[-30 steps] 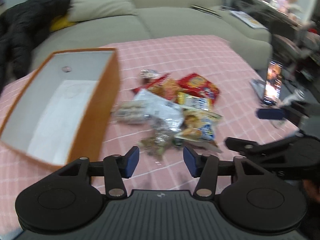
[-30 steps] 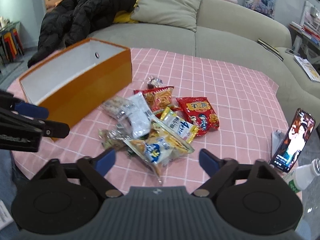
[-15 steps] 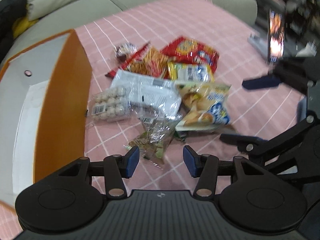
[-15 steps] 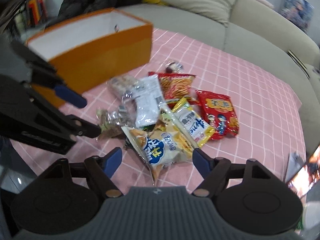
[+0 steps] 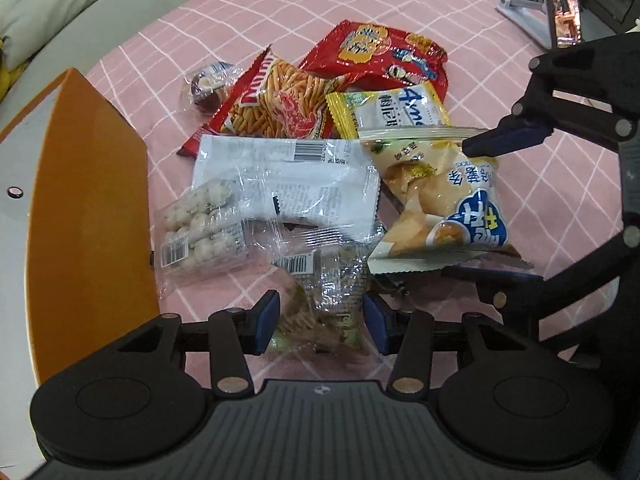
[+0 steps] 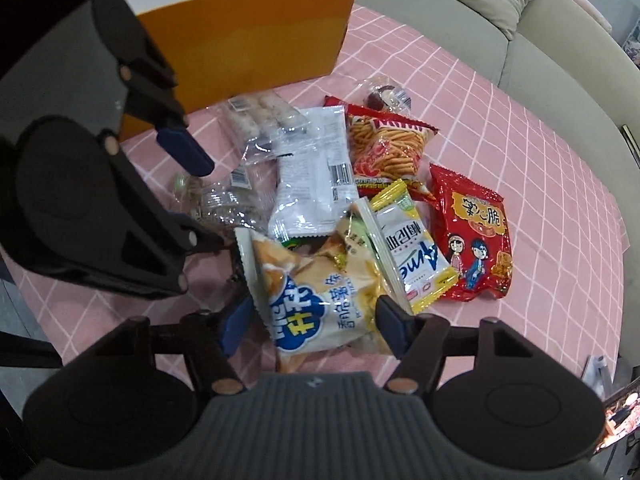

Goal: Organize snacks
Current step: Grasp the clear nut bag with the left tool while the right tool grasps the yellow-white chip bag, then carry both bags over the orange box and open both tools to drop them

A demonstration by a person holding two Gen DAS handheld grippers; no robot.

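Both my grippers have dropped closer to the snack pile beside the orange box (image 5: 92, 216) — my left gripper (image 5: 320, 322) now straddles the clear packet (image 5: 324, 300), jaws open. My right gripper (image 6: 314, 322) brackets the yellow chip bag (image 6: 320, 292), jaws spread wide and not pinching.

You are bringing both grippers down close to the snacks. Your left gripper (image 5: 320, 322) is now around the clear bag (image 5: 324, 300), and your right gripper (image 6: 314, 326) is around the yellow chip bag (image 6: 320, 292).
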